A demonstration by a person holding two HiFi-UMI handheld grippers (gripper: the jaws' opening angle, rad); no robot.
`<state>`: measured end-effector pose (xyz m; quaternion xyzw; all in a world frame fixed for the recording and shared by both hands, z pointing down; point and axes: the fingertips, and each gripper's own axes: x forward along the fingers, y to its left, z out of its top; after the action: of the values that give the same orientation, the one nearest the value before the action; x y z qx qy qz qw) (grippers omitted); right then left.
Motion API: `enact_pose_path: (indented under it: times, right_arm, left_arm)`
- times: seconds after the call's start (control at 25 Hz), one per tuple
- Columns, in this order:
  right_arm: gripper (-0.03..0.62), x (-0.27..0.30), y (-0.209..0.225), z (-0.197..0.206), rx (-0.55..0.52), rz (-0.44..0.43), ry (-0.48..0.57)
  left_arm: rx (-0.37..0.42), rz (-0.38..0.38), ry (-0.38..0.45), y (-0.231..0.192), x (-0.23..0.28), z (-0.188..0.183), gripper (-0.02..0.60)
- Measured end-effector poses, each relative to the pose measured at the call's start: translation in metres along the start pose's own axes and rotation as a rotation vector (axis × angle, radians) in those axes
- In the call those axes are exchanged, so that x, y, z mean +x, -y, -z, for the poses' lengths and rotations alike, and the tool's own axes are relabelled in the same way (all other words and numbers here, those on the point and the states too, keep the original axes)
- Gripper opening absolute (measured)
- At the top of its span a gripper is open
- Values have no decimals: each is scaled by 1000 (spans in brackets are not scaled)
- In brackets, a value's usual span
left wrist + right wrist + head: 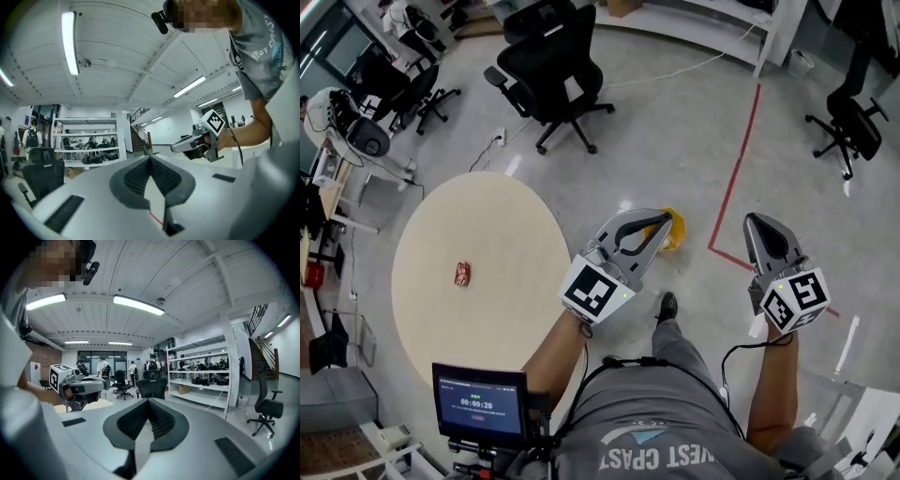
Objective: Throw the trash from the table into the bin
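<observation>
A small red can (462, 273) lies on the round beige table (441, 225) at the left of the head view. My left gripper (662, 219) is raised over the floor to the right of the table, jaws shut with nothing between them (150, 158). Just beyond its tips a yellow object (678, 231) sits on the floor, partly hidden, and I cannot tell what it is. My right gripper (753, 221) hangs further right, also shut and empty (149, 400). Each gripper view shows the other gripper alongside: the right gripper (197, 142) and the left gripper (80, 387).
Black office chairs (548, 70) (855, 120) stand on the grey floor beyond the table. A red tape line (737, 169) runs across the floor. A small screen (478, 403) sits near my body. Shelving (202, 376) and people stand in the background.
</observation>
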<state>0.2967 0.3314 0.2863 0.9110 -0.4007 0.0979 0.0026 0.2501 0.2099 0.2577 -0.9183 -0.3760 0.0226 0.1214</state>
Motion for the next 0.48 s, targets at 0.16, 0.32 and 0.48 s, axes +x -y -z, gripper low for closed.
enact_pose_path:
  times: [0.16, 0.32, 0.48]
  right_arm:
    - [11, 0, -25, -22, -55, -21, 12]
    - [11, -2, -51, -32, -103, -45, 23]
    - [11, 2, -87, -53, -150, -84, 38]
  left_arm:
    - [-21, -61, 73, -10, -42, -19, 38]
    - [-91, -159, 127, -20, -88, -28, 38]
    - [-108, -250, 85, -33, -142, -35, 38]
